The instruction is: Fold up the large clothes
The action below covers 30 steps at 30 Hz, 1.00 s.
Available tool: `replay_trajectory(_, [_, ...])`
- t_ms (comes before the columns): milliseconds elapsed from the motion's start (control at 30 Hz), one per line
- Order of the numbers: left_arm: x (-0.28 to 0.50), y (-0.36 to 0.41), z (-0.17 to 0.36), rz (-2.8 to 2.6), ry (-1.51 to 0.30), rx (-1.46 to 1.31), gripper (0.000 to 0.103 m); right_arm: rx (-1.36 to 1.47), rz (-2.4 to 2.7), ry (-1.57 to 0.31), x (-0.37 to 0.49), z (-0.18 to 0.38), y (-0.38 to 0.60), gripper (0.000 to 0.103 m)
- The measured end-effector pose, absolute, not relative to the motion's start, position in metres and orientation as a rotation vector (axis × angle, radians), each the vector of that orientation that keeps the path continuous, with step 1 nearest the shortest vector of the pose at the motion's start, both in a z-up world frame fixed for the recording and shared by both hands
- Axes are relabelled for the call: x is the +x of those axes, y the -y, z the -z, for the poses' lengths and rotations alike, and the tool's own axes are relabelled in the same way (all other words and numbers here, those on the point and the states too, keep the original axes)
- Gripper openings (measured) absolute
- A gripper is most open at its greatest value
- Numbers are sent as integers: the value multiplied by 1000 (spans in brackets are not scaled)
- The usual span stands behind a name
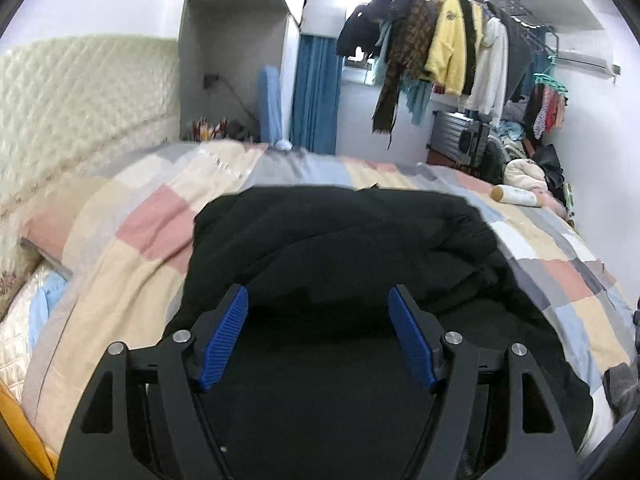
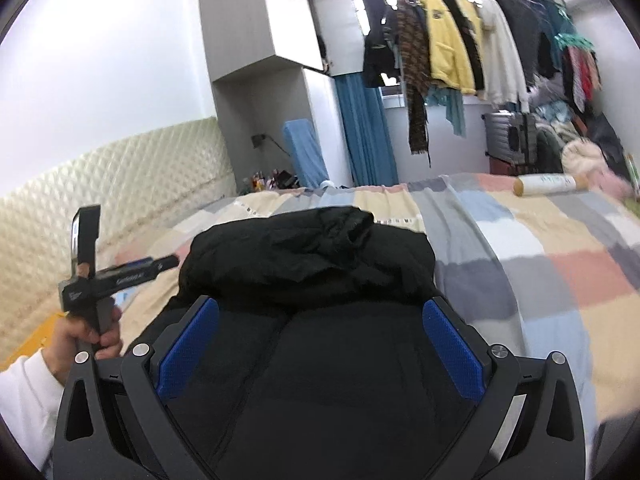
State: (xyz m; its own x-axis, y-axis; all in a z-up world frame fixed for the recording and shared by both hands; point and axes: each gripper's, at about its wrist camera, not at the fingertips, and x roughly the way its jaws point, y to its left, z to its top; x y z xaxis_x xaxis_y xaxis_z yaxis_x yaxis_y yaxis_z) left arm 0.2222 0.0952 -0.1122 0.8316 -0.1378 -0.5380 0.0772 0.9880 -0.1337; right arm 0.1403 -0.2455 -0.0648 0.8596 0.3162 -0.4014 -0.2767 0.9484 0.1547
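A black garment (image 1: 340, 240) lies bunched in a thick fold at the centre of the frame, on a bed's patchwork quilt (image 1: 152, 216). The left tool (image 1: 318, 336) hovers over it, blue pads apart and empty. The right tool (image 2: 320, 344), lower centre of its view, is likewise released. A white bottle (image 2: 548, 185) rests on the quilt at upper right, below hanging clothes (image 2: 444, 36).

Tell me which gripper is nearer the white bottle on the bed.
Right. The right gripper is over the black garment, nearer the bottle; the left gripper is farther away, beside the garment.
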Motion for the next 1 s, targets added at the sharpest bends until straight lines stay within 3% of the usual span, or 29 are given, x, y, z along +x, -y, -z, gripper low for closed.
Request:
replay_trajectory(300, [267,-135,157,15,-704,-134,88,129,-338,-592,287,81,218,100])
replay_trajectory(367, [277,-138,168,-13,-742,-118,101,129,-333,-614,314,96,214,98])
replay_trajectory(500, [292,-140,187,-85,-769,-71,103,170,-328,-633,348,122,213,91])
replay_trajectory(933, [325,-149,223,-252,-801,36,103,178,-322,-697,383,164,210,24])
replay_trajectory(1000, [326,-158,221,-277,-771,-12,103,150,-334,-692,381,158,202,19])
